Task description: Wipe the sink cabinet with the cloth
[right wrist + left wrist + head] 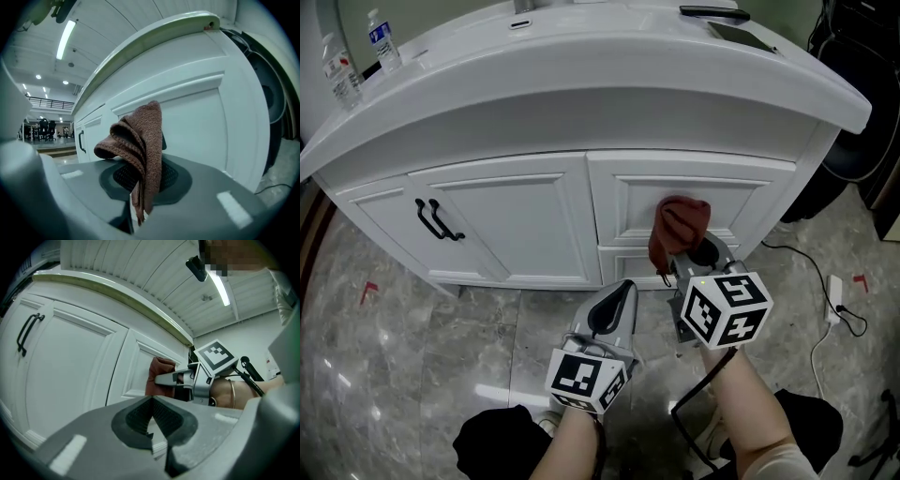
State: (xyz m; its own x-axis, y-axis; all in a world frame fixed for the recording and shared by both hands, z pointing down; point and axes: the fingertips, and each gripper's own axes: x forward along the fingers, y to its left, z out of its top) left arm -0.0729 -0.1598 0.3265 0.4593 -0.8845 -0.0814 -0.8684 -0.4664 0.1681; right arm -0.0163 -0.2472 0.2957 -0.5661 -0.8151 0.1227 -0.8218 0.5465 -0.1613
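Note:
The white sink cabinet (534, 225) stands in front of me under a curved white countertop (609, 80). A reddish-brown cloth (679, 225) is bunched against the upper drawer front (741, 202) on the cabinet's right side. My right gripper (696, 255) is shut on the cloth (140, 140), which hangs folded between its jaws (140, 187). My left gripper (615, 302) hovers lower and to the left, near the cabinet's base, shut with nothing in it. In the left gripper view its jaws (152, 425) meet, with the cloth (159, 373) and right gripper (176, 378) ahead.
Two black handles (437, 222) sit on the left doors. Water bottles (383, 40) stand on the counter's left end and a dark flat item (713, 13) lies at the back right. A white power strip with cable (835, 298) lies on the marble floor beside a dark rounded object (862, 122).

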